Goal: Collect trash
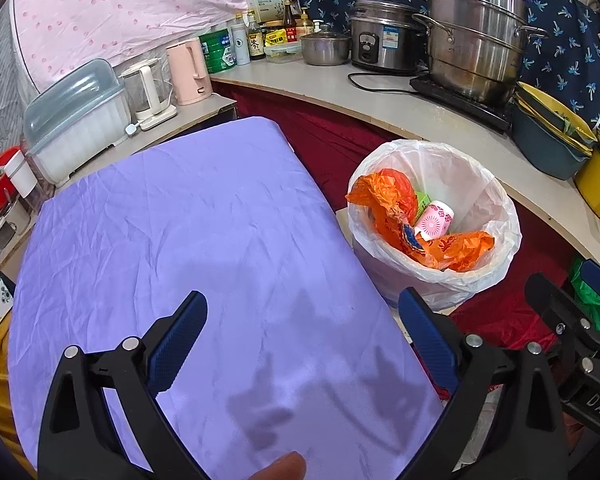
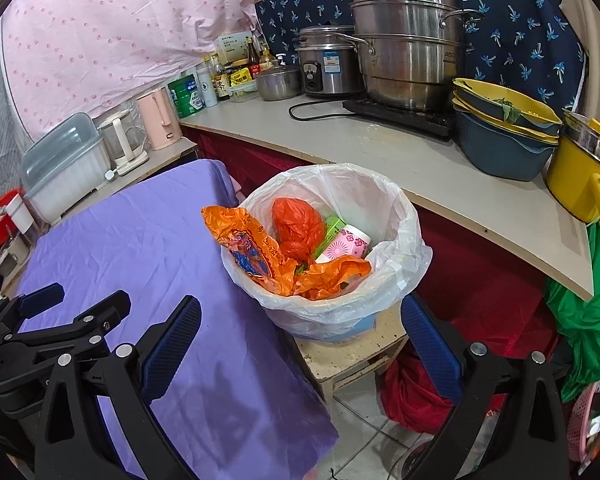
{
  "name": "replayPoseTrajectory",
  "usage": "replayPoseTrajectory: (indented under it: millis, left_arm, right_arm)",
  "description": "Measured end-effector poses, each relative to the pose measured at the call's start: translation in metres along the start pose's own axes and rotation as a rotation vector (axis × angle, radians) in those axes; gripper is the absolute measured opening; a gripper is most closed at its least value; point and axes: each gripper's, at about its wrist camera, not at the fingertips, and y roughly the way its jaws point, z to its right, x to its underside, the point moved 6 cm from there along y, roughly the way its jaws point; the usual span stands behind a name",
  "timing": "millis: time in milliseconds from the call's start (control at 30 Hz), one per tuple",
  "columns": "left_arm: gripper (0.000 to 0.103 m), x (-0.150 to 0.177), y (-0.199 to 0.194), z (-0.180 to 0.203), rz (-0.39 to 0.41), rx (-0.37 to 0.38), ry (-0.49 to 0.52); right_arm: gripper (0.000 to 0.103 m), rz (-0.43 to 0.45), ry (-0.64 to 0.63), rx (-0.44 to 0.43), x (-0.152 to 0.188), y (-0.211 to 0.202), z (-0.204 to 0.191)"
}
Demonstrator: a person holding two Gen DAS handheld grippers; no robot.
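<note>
A bin lined with a white plastic bag stands on a small stool to the right of the purple-covered table. Inside lie orange plastic bags, a pink flowered cup and a green box. My left gripper is open and empty above the purple cloth. My right gripper is open and empty, in front of the bin. The right gripper also shows in the left wrist view, and the left gripper in the right wrist view.
A counter behind the bin holds steel pots, a rice cooker, stacked basins and a yellow pot. Kettles and a plastic box stand far left. Red cloth lies under the stool.
</note>
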Motion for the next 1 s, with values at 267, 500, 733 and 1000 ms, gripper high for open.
replayPoseTrajectory:
  millis: [267,500,733,1000]
  left_arm:
    - [0.092,0.003,0.005,-0.001,-0.014,-0.016,-0.005]
    - [0.092,0.004,0.008,0.000,-0.020,-0.031,-0.010]
    - [0.092,0.005,0.010,0.003,-0.026,-0.039,0.001]
    - [0.092,0.009,0.012,0.006,-0.042,-0.044,0.012]
  right_arm:
    - [0.096,-0.010,-0.022,0.020,0.005,0.002,-0.002]
    - [0.096,-0.015,-0.025,0.019,0.007,0.003,-0.002]
    - [0.096,-0.015,-0.026,0.027,0.008,0.003,-0.001]
    - [0.096,-0.018,-0.036,0.039,0.011,0.003,0.001]
